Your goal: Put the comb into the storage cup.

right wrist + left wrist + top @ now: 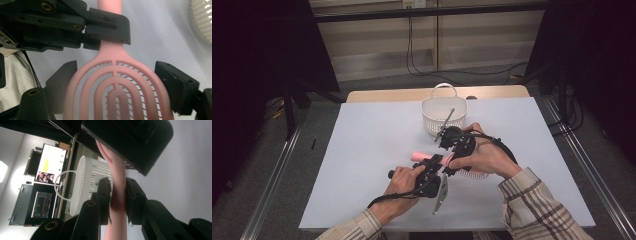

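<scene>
So my left gripper (117,200) clamps the pink hairbrush (115,82) handle; right gripper (117,82) jaws spread around its head; the basket (443,112) in the upper middle waits.

Rectangular table (362,175) covered by a pale grey-white sheet, with a strip of light wood (382,95) bare along the far edge. Near the far middle, standing upright on the sheet, a round white slotted plastic basket (432,120) with an arched handle (444,87). Nearer the front, a pink plastic hairbrush with a vented, looped head (115,92) low over the sheet; whether resting on it or lifted, hard to tell.
</scene>
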A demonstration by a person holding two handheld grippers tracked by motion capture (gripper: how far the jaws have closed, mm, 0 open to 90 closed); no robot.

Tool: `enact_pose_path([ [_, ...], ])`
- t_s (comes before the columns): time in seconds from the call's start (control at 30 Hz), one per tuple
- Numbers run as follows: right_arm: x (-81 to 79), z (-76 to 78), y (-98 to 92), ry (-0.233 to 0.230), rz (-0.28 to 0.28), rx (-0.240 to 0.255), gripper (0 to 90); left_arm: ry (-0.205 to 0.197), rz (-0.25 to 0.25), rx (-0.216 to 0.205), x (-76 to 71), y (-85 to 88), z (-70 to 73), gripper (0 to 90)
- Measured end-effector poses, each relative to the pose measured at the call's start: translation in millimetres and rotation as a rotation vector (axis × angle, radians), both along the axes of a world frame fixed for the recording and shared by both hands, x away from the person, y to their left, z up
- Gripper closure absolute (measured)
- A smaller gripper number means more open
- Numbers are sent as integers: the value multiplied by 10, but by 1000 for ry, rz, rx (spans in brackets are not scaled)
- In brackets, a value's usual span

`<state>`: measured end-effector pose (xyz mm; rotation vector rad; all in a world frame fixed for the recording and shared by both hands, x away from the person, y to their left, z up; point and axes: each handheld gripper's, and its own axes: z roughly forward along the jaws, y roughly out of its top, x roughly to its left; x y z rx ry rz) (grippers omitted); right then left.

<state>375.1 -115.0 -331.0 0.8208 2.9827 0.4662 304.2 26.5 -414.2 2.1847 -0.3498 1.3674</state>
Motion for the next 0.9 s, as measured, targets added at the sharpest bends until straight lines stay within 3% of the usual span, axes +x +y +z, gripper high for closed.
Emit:
enact_pose_path([
  [0.1, 2, -3, 10, -1, -3, 0, 203, -22, 5, 14, -12, -8, -6, 762],
  [0.3, 9, -17, 59, -4, -5, -2, 203, -26, 22, 9, -15, -21, -20, 778],
  [0.67, 35, -40, 110, 1, -8, -3, 203, 5, 39, -16, 10, 5, -10, 796],
  [0.73, 42, -45, 107, 3, -10, 0, 202, -11, 43, -24, 7, 9, -17, 797],
  [0.77, 48, -44, 100, 6, -12, 6, 202, 2, 46, -25, 8, 9, -14, 799],
  [0.8, 51, -45, 95, 9, -15, 15, 202, 10, 34, -53, 16, 1, -30, 799],
  [0.87, 52, -56, 95, 11, -14, 13, 201, 11, 43, -19, 8, 0, -25, 801],
  [0.9, 54, -64, 99, 14, -15, 9, 201, 28, 34, -42, 15, -7, -50, 803],
])
